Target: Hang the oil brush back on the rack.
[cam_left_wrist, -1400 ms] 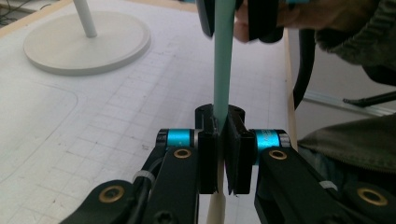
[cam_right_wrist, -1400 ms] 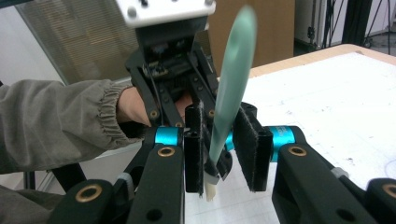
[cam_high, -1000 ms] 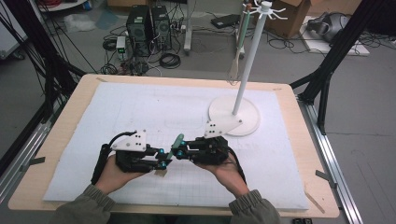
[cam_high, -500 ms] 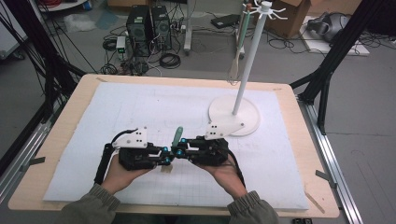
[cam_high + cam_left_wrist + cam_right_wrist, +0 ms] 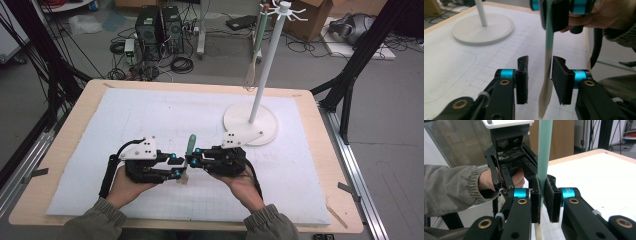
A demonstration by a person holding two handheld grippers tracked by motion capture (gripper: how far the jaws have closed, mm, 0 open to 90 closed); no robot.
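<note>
Both forearms in from near table edge, left gripper [image 5: 178, 167] jaws just opened, loose around spatula [image 5: 189, 148] wooden end, right gripper [image 5: 192, 158] clamped on its green handle, stand [image 5: 250, 124] beyond, bare mat [image 5: 165, 112] left of stand.

Spatula [image 5: 545, 147] handle runs off the top edge in the right gripper view; its lower end is cut off at the bottom. Stand [image 5: 483, 28] pole is cropped at top in the left gripper view.
</note>
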